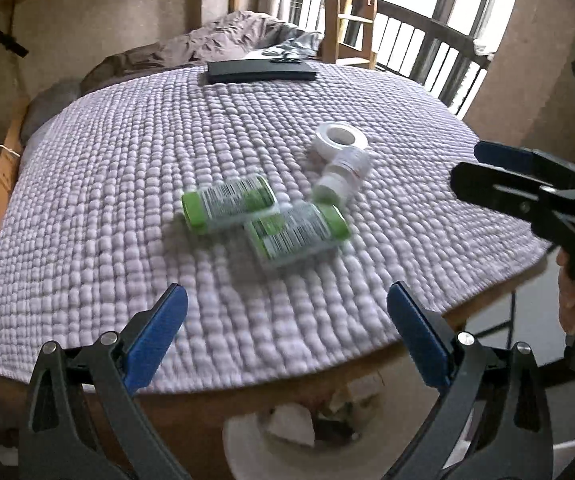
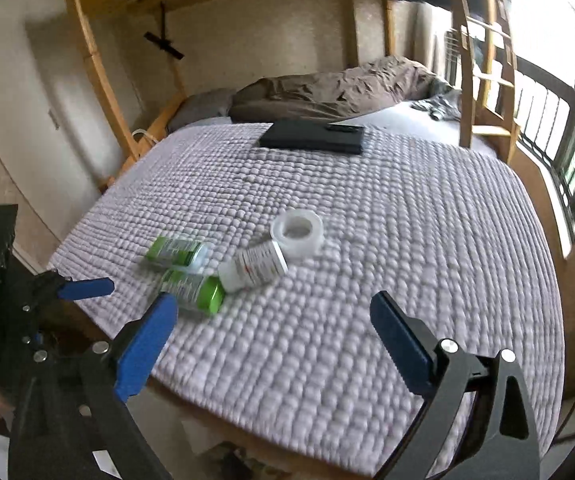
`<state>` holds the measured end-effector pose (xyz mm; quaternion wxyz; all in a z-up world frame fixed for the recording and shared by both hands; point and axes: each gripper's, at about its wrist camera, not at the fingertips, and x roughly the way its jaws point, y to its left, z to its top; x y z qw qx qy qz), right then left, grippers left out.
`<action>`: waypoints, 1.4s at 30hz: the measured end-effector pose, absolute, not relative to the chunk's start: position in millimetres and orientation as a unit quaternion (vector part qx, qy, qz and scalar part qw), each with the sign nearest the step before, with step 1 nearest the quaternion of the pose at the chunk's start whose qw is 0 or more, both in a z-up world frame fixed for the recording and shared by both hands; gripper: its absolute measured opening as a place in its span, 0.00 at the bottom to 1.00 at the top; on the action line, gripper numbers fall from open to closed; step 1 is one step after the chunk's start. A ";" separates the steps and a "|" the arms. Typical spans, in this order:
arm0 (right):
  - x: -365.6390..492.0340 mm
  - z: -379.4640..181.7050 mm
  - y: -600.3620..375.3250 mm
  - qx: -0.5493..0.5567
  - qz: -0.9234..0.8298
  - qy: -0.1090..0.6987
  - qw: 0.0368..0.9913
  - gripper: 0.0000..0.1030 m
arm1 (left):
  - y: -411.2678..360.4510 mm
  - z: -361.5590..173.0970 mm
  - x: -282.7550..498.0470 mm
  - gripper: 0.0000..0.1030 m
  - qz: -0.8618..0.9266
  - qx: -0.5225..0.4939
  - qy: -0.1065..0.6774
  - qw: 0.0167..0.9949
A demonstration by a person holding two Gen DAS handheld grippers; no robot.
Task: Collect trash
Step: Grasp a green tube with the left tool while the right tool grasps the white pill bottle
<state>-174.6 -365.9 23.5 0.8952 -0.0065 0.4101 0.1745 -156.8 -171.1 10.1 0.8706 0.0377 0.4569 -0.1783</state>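
Hovering at the bottom of the left-wrist frame, the left gripper [image 1: 287, 304] has its blue-padded jaws spread wide with nothing between them. The right gripper [image 2: 273, 312] is just as wide and empty in its own view, and shows again at the right edge of the left-wrist frame. Both point down over the near edge of the bed, probably because the bin [image 1: 247, 440], a pale round tub with crumpled paper inside, sits at the bottom centre just below that edge.

Trash left to gather lies mid-frame on the quilt [image 1: 127, 200], a lilac cover of small puffy squares. Two clear tubes with green caps [image 1: 229, 204] lie side by side, touching, caps pointing opposite ways. Just right of them lies a small white bottle [image 1: 341, 178], tipped on its side, against a white tape roll [image 1: 339, 136] lying flat. Smooth cylinders like these may roll when pinched. A flat black case [image 1: 259, 72] rests well apart, toward the top.
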 end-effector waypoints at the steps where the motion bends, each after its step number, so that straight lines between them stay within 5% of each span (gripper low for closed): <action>1: -168.6 19.5 -358.5 -0.012 0.180 0.414 0.892 0.93 | -173.2 7.7 -152.8 0.98 -0.172 0.042 0.458 0.871; 14: -116.1 -21.6 -322.8 -0.044 0.215 0.463 0.859 0.78 | -195.8 -9.1 -111.1 0.98 -0.156 0.027 0.458 0.875; 28: -98.7 -33.1 -314.7 -0.052 0.234 0.472 0.848 0.57 | -196.5 -11.9 -102.8 0.82 -0.153 0.035 0.448 0.880; 33: -100.4 -32.2 -318.7 -0.051 0.231 0.472 0.849 0.57 | -192.0 -10.5 -104.5 0.70 -0.151 0.031 0.444 0.882; 42: -112.8 -27.1 -330.2 -0.053 0.219 0.470 0.853 0.57 | -183.1 -7.3 -109.9 0.69 -0.150 0.022 0.449 0.881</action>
